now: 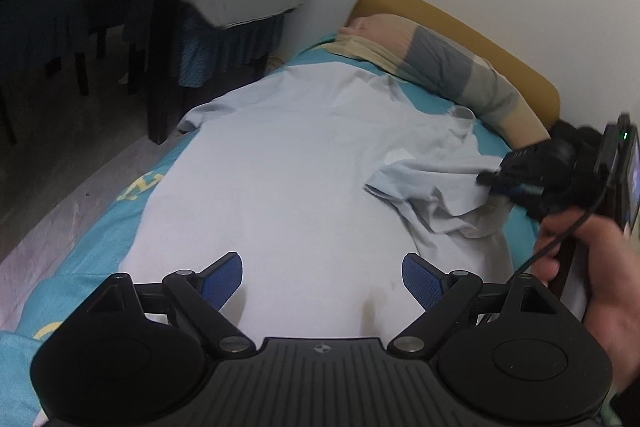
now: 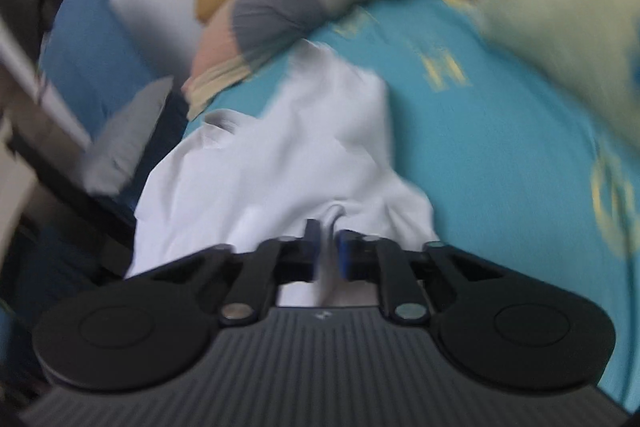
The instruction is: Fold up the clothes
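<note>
Garment: one pale blue shirt [image 1: 288, 163] lies spread over the middle of the left wrist view, on the teal sheet [image 1: 100, 227]; its right side is bunched and lifted.
Right claw: right gripper [image 2: 328, 247] is clamped on a pinch of the shirt's cloth, low centre of its own blurred view; the left wrist view shows it at the right edge, held by a hand [image 1: 592, 267].
Left claw: left gripper [image 1: 322, 279] has its jaws wide apart and empty, low over the shirt's near end.
Progress: early, I judge. No flat fold is made yet; one side is only gathered for a first fold, and all folds remain.
Count: one shirt, two grippers, one hand seen, one striped pillow [image 1: 440, 67] at upper right, one grey cushion [image 1: 236, 3] on a chair at upper left.
</note>
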The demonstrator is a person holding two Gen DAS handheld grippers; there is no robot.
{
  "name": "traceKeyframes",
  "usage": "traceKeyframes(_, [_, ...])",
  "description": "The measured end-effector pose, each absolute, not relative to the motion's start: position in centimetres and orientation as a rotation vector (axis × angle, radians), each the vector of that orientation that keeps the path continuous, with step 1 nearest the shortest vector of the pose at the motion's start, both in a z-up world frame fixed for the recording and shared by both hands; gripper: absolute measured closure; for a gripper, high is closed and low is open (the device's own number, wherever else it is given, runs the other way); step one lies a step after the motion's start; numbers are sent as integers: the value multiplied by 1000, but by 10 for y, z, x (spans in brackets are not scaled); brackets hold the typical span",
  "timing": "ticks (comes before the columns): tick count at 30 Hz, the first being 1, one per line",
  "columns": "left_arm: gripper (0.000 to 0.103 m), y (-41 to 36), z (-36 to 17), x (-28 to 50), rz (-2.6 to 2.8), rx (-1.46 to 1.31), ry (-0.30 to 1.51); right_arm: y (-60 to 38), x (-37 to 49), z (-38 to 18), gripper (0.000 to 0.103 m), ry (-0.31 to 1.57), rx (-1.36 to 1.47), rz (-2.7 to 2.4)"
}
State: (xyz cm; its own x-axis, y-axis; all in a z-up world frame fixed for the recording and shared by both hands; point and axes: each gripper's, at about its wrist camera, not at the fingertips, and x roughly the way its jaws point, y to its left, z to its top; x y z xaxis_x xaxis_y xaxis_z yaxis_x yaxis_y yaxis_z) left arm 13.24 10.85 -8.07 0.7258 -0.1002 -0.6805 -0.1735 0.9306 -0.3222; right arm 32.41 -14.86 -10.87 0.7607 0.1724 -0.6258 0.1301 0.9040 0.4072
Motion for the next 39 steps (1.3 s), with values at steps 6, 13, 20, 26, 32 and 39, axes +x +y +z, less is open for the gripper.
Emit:
traceKeyframes(6, [15,136,-94,139,134,-472,772,-81,395,-48,98,608,159,171])
traceKeyframes(13, [16,138,-107,148,158,-466,784,19,459,-67,96,652,-161,316])
traceKeyframes(20, [16,137,-113,152,156,-461,783,9,457,-89,13,715,-46,379])
traceKeyframes(26, [16,126,-105,149,96,-428,762,-44,370,-49,13,643,62,350])
traceKeyframes(32, [19,99,-95,136,-45,-382,759,-110,224,-22,13,598,174,232])
traceKeyframes(39, [33,58,-111,117,-209,-396,899,-160,85,-37,13,633,219,128])
